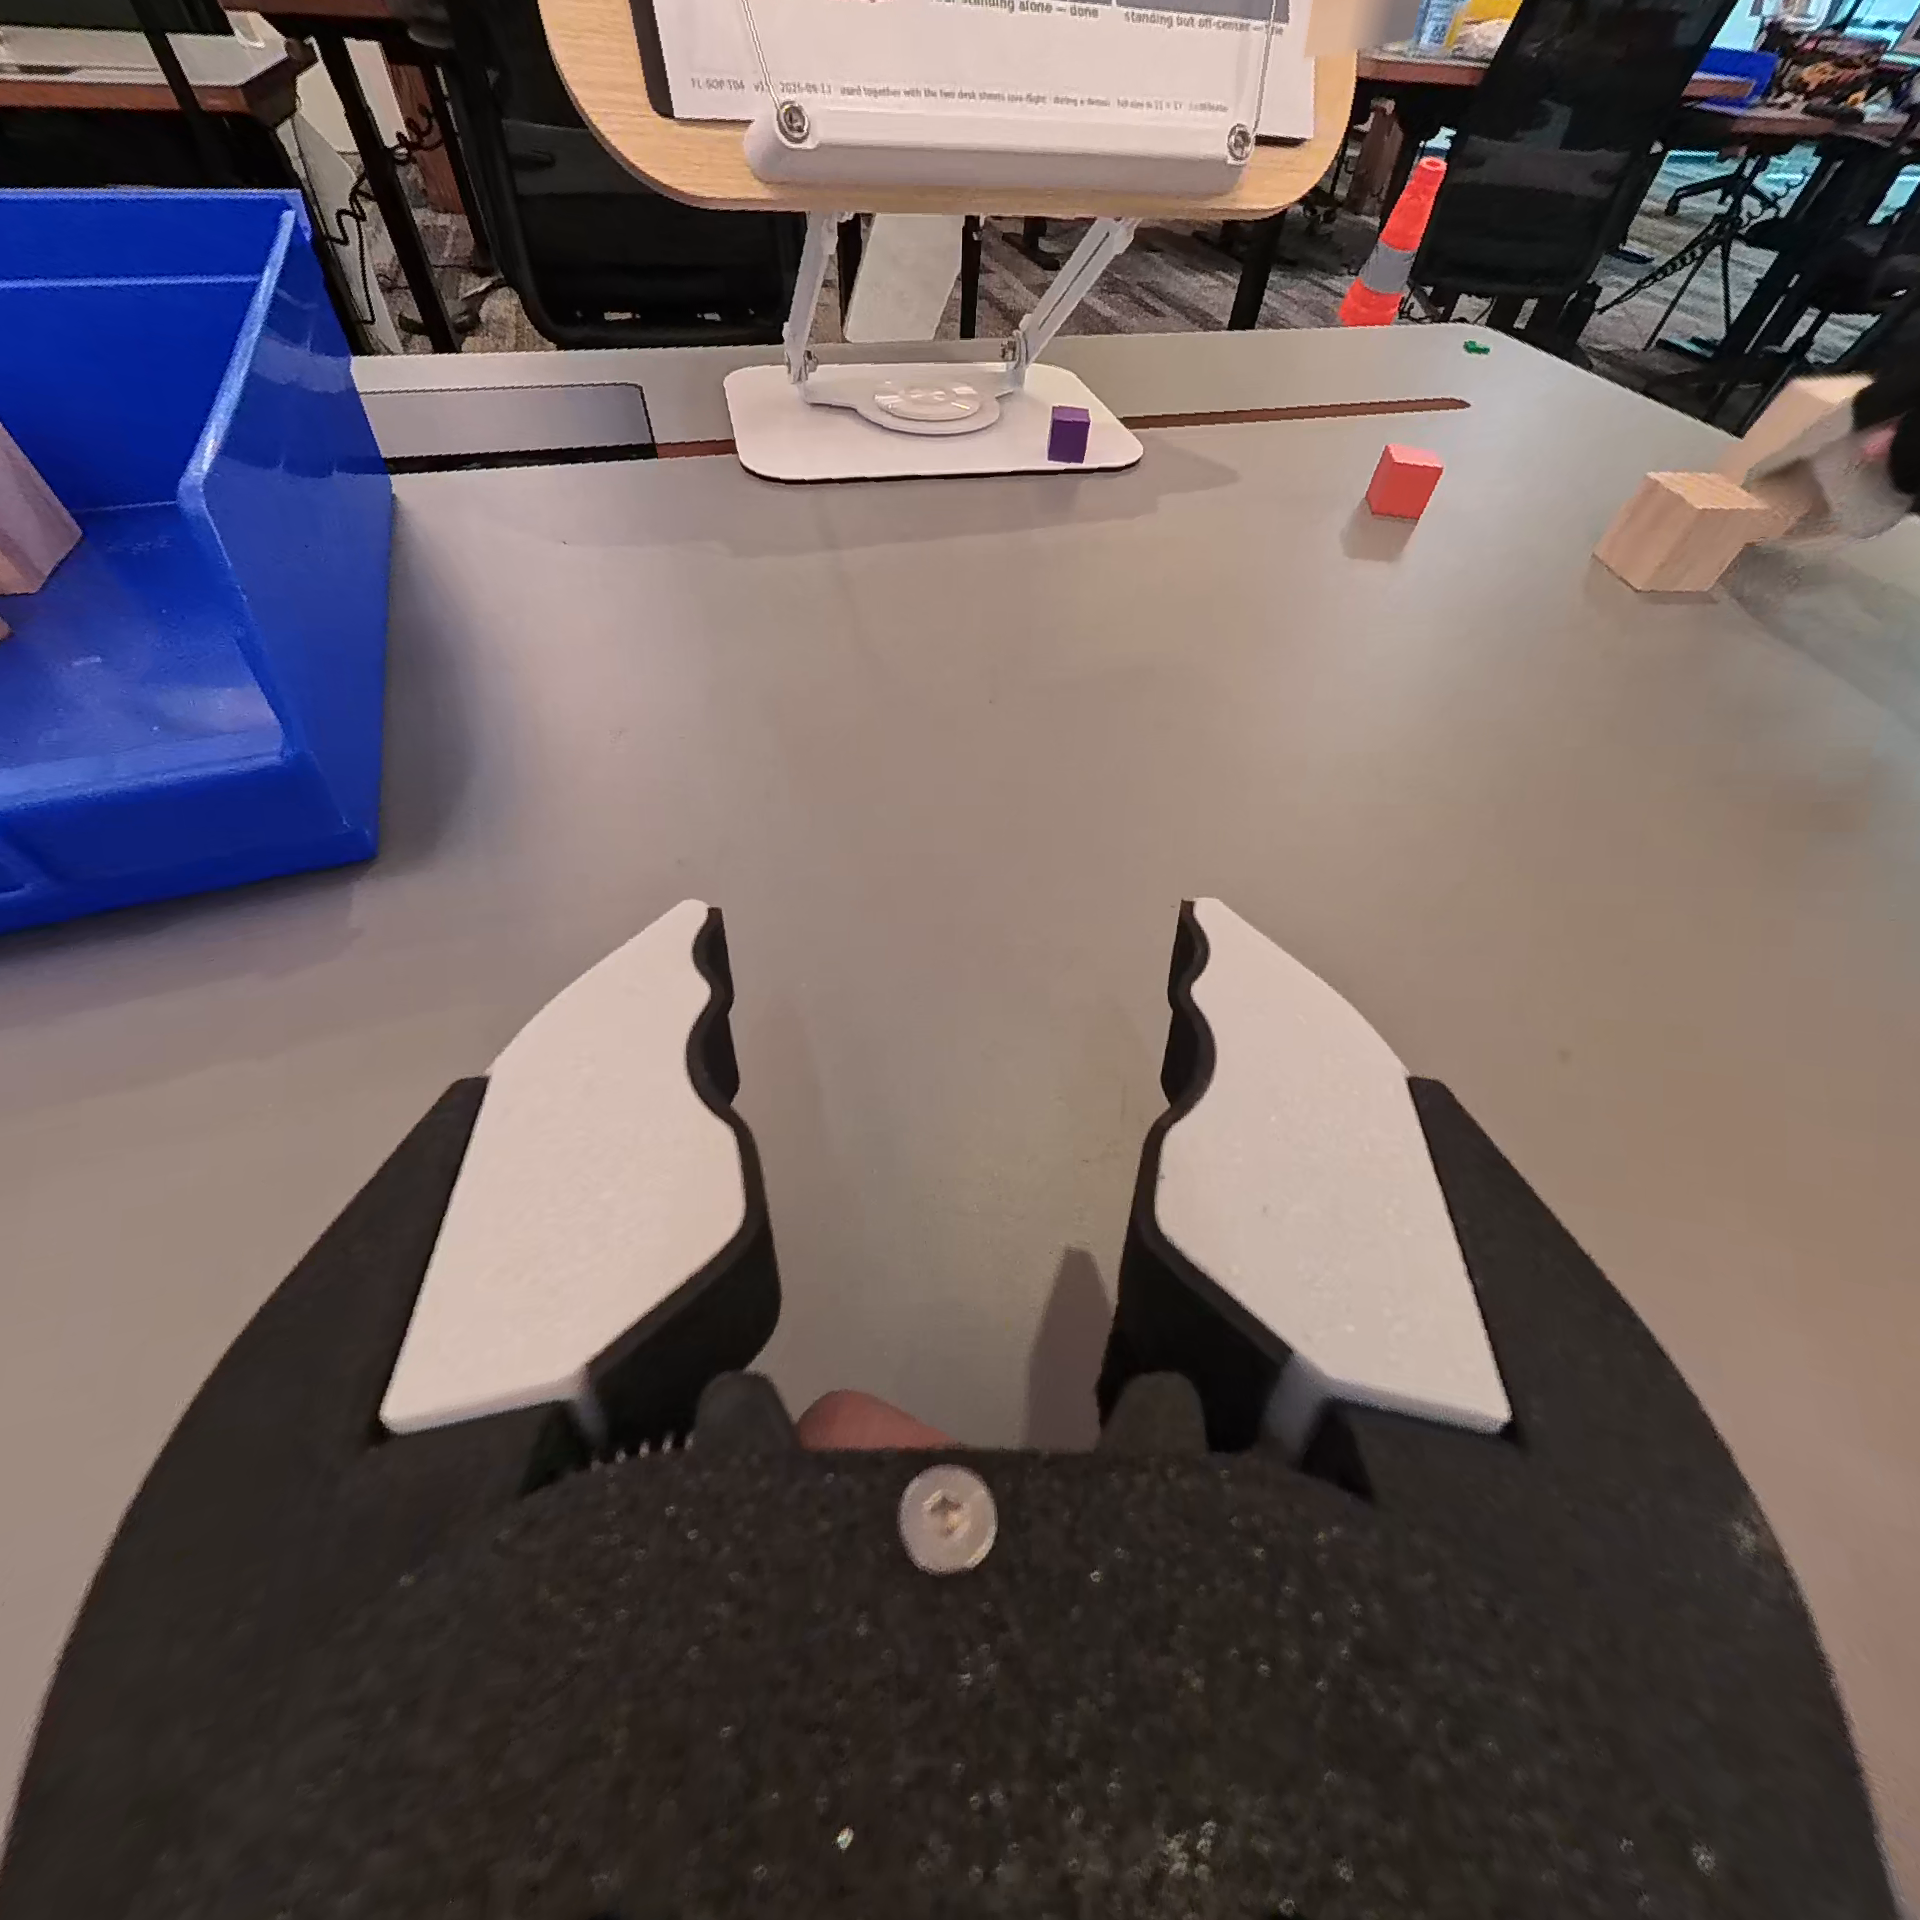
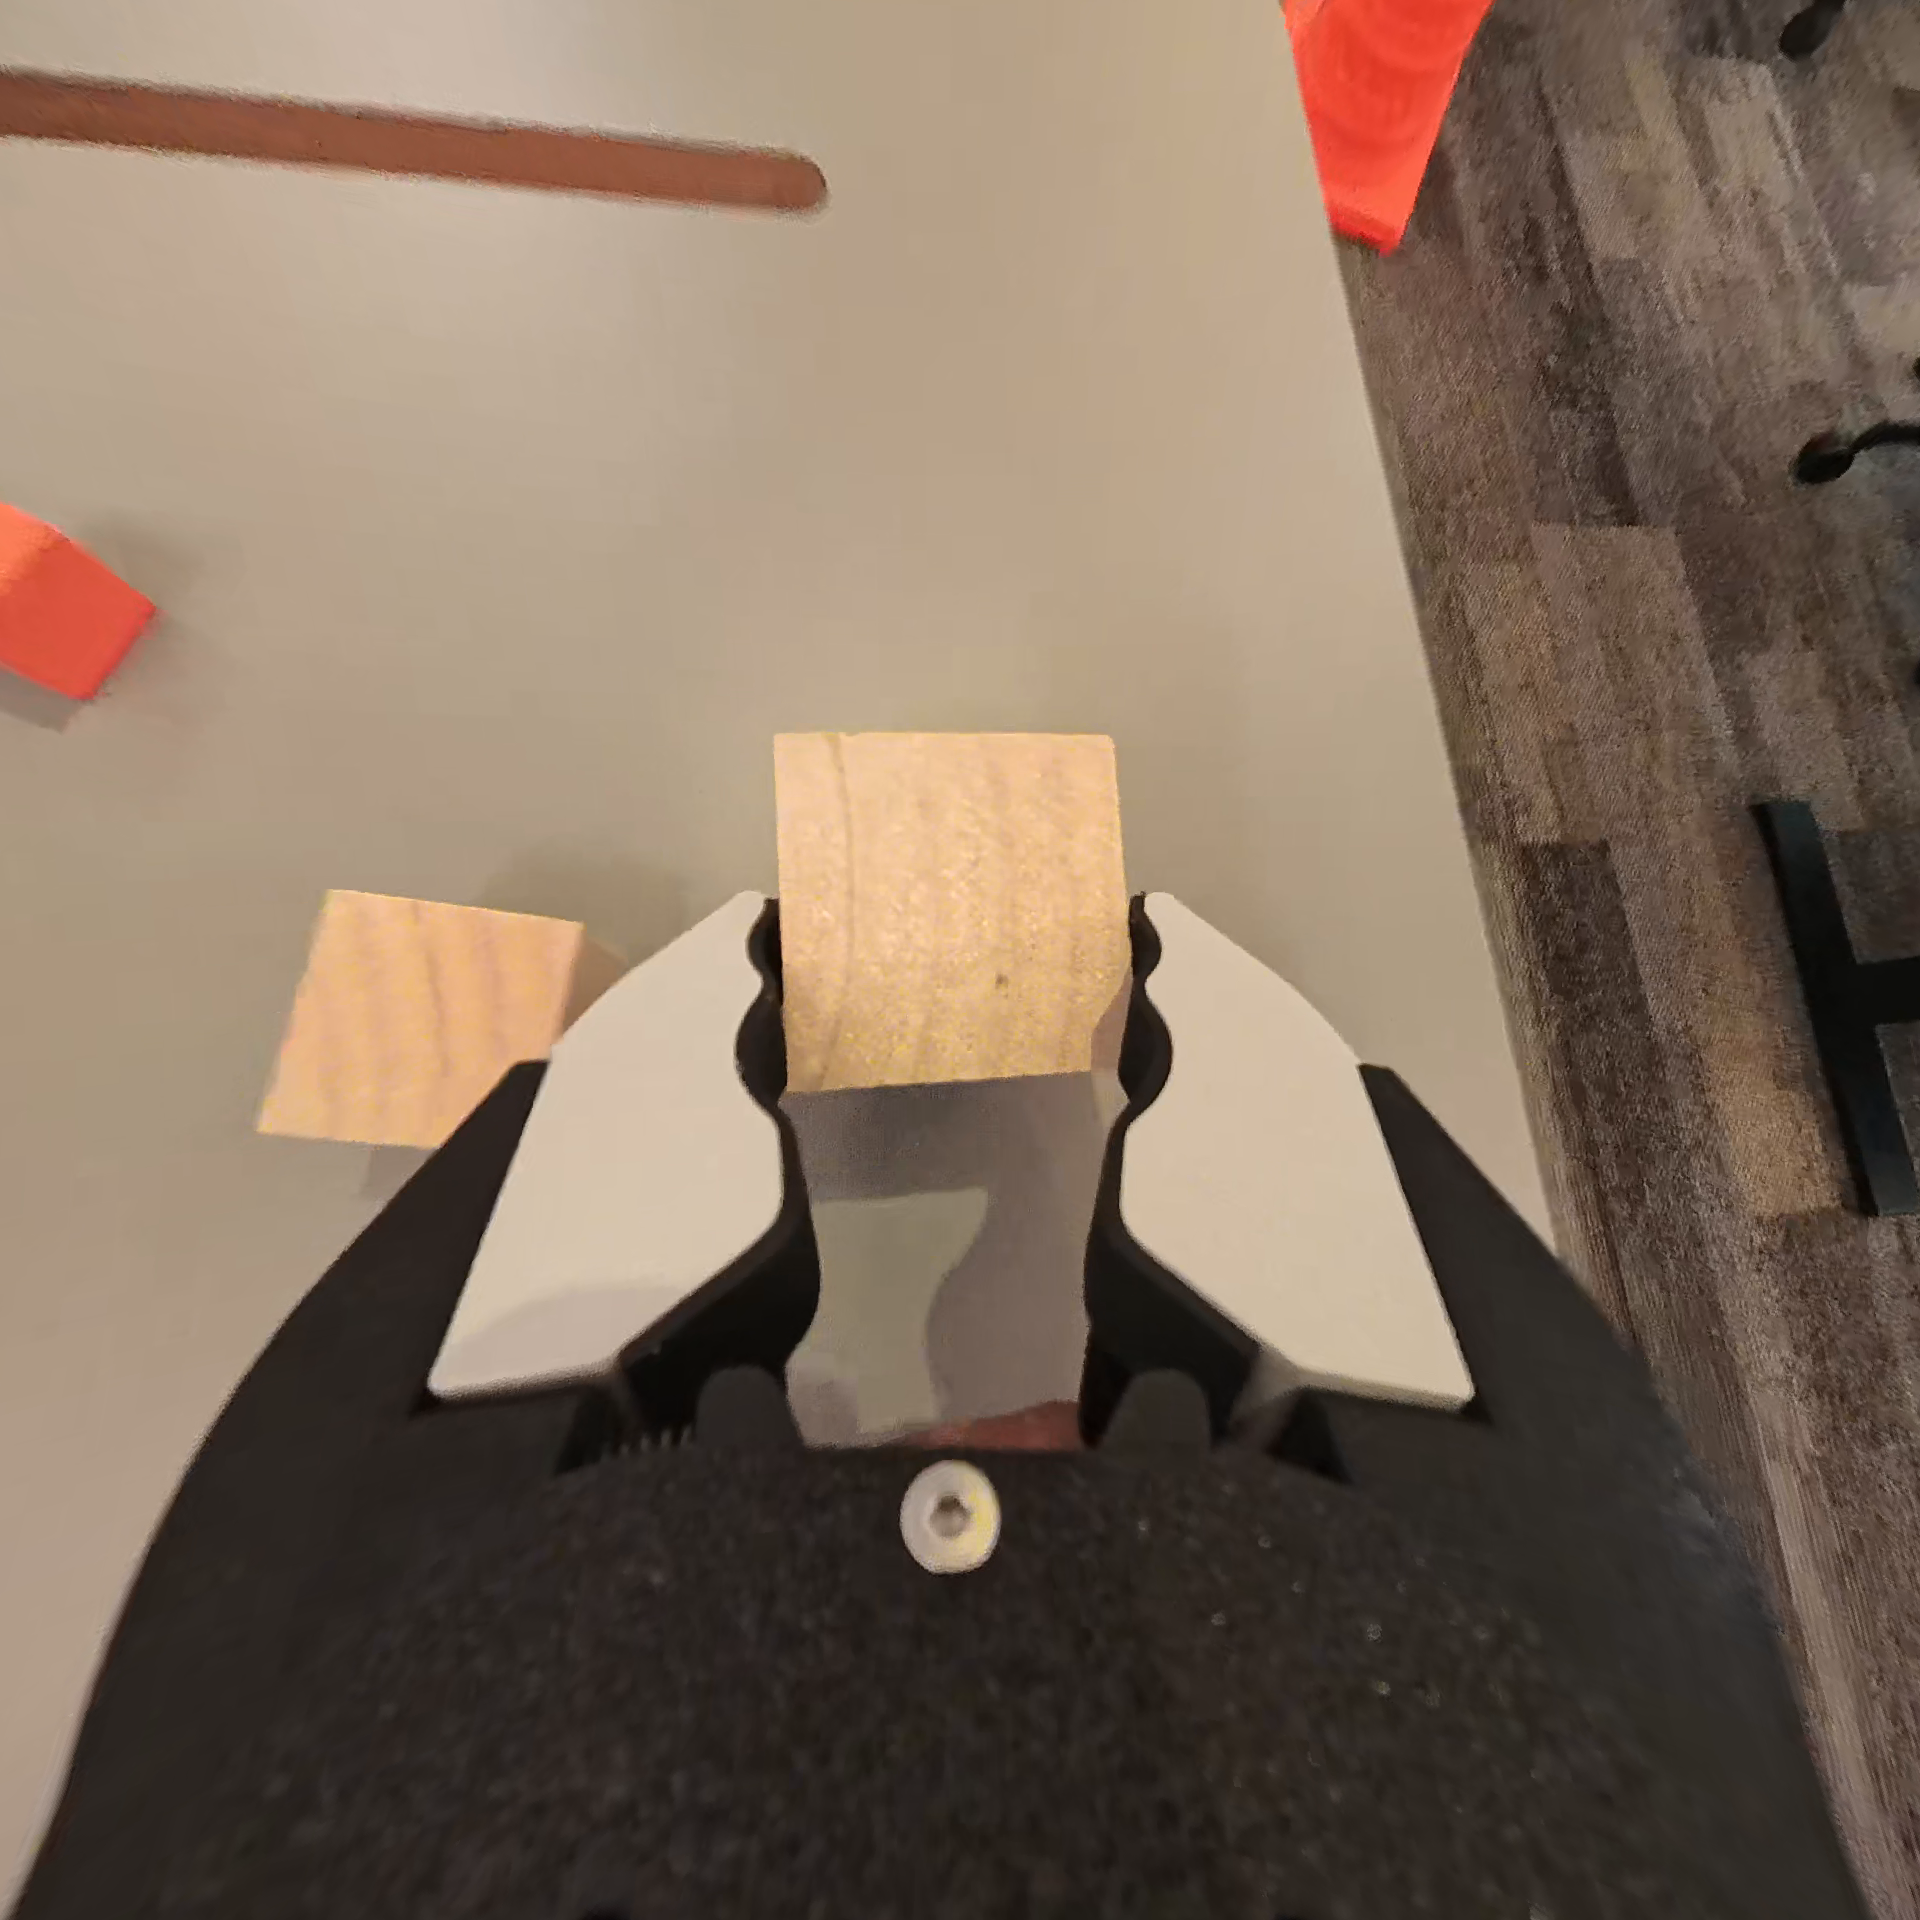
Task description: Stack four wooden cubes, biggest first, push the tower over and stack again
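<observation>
Right gripper [image 2: 951, 914] is clamped on a plain pale wooden cube [image 2: 951, 904], pads pressing two opposite side faces near the fingertips. In the left wrist view this cube [image 1: 1813, 421] appears lifted and tilted, above and just beside the second cube.

Second plain pale wooden cube [image 2: 421, 1018] rests on the grey table [image 2: 623, 468], just left of the held one. Relative size of the two cannot be told from these views.

Left gripper [image 1: 951, 920] hangs released over bare table, jaws wide apart, nothing between them.

Count:
- plain wooden cubes: two
- small red cube [image 1: 1403, 480]: one, on the table, left of the plain pair
- small purple cube [image 1: 1068, 432]: one, standing on the white base plate [image 1: 831, 436] of the document stand
- blue plastic bin [image 1: 208, 520]: one, at far left; something pinkish inside, unclear what

Handling, as judged: solid wood, rigid, light for its bulk, not fragile. Faces are flat and smooth, so a grip on parallel sides should hold well; a grip across corners or a tilted hold would likely twist on release. Best taken mid-height on opposite faces.
</observation>
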Demonstrator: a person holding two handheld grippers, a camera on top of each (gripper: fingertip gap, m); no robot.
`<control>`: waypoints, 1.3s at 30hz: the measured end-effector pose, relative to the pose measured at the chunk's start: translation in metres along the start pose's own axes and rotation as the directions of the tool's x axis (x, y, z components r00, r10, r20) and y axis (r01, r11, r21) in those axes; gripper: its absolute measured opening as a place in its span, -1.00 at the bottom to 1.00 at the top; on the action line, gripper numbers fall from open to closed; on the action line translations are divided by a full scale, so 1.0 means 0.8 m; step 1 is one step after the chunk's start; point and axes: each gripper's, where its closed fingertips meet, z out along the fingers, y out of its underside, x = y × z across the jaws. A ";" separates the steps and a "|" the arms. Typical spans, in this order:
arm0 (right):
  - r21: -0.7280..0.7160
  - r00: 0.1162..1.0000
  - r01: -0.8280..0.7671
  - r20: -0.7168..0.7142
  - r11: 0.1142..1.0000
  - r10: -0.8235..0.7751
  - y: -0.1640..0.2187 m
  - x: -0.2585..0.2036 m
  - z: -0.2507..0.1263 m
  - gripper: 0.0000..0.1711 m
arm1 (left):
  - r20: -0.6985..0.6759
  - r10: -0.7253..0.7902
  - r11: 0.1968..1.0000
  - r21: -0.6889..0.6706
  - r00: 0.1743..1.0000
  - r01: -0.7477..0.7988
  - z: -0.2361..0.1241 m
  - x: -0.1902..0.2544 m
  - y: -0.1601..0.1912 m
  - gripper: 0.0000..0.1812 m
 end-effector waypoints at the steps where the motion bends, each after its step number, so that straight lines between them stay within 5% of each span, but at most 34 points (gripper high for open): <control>1: 0.036 1.000 0.019 0.013 0.999 -0.019 -0.010 -0.007 -0.010 -0.27 | 0.001 0.001 1.000 0.000 1.000 -0.001 0.000 0.000 0.000 -0.11; 8: 0.234 0.917 0.196 0.301 0.952 -0.263 -0.040 -0.161 -0.086 -0.27 | 0.006 0.012 1.000 -0.012 1.000 -0.012 0.002 0.001 0.002 -0.12; 15: 0.284 0.688 0.430 0.512 0.857 -0.514 0.025 -0.363 -0.121 -0.27 | -0.002 -0.002 1.000 -0.013 1.000 0.002 0.001 0.000 0.002 -0.12; 19: 0.268 0.638 0.511 0.518 0.817 -0.570 0.052 -0.418 -0.119 -0.27 | 0.000 0.003 1.000 -0.017 1.000 -0.003 0.001 0.001 0.003 -0.12; 25: 0.305 0.659 0.425 0.541 0.852 -0.522 0.046 -0.422 -0.137 -0.07 | -0.003 0.020 0.999 -0.026 1.000 -0.020 0.002 0.003 0.005 -0.11; 34: 0.370 0.797 0.148 0.505 0.917 -0.332 0.091 -0.285 -0.221 -0.09 | -0.069 0.046 0.997 -0.061 0.997 -0.050 0.013 0.029 0.008 -0.11; 39: 0.355 0.845 0.046 0.485 0.934 -0.226 0.122 -0.236 -0.243 -0.15 | -0.119 0.080 0.982 -0.162 0.990 -0.099 0.064 0.080 -0.001 -0.02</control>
